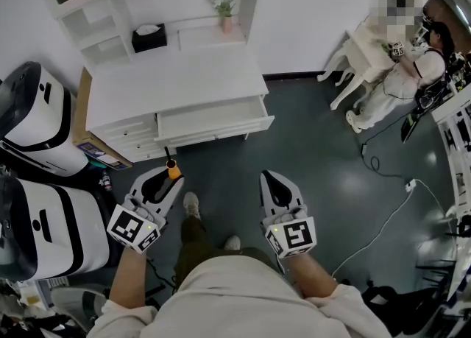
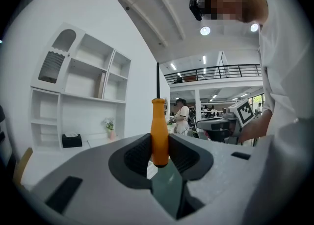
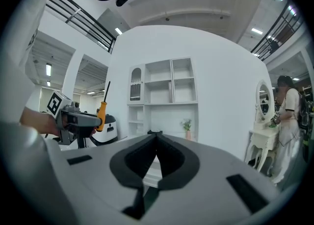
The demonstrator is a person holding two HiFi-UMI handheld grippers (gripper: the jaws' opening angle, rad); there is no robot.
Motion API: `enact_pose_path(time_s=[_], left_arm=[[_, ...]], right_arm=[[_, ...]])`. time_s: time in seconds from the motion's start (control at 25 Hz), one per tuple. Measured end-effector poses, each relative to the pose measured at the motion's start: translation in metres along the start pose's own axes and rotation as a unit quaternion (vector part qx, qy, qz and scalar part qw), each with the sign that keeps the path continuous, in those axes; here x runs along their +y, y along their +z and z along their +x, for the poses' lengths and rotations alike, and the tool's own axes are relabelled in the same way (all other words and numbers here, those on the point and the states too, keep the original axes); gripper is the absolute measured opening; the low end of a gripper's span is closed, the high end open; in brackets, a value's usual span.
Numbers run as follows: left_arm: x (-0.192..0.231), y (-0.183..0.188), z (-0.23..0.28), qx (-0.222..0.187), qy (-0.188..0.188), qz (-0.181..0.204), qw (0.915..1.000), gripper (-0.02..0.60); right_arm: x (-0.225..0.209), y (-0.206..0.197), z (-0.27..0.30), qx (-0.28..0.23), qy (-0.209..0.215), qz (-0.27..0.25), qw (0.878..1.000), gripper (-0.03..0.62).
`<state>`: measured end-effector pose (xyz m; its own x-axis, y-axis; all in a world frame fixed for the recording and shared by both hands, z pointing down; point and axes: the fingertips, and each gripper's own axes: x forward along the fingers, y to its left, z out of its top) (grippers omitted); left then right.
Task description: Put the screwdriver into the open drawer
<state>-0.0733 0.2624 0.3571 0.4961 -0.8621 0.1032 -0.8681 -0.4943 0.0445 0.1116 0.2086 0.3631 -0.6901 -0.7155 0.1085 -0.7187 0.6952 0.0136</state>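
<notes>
Head view: the left gripper (image 1: 169, 180) sits around 8 o'clock in the frame, clamped on the screwdriver (image 1: 174, 171). It has an orange handle, and the black shaft pokes toward 12. The open drawer (image 1: 221, 132) of the white table (image 1: 169, 82) is near, at about 1 o'clock from the tool, and the two aren't touching. The right gripper (image 1: 268, 179) is at 5 o'clock with its jaws together and nothing in them. A black tissue box (image 1: 149, 37) and a small plant (image 1: 224, 4) sit on the shelves at 12.

Left gripper view: the handle stands upright, pinched between both pads, with the shaft going straight to 12.

Right gripper view: the jaws meet at the tip and are empty. The left gripper with the screwdriver shows at 9 o'clock, and a person (image 3: 288, 116) stands at 3.
</notes>
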Motion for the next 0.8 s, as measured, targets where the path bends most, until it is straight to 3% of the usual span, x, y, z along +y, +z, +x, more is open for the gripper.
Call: enact_pose_path(time_s=[0.8], left_arm=[[0.17, -0.001, 0.091, 0.009, -0.078, -0.011, 0.9968, 0.109]], right_arm=[[-0.027, 0.023, 0.187, 0.011, -0.071, -0.002, 0.997, 0.003]])
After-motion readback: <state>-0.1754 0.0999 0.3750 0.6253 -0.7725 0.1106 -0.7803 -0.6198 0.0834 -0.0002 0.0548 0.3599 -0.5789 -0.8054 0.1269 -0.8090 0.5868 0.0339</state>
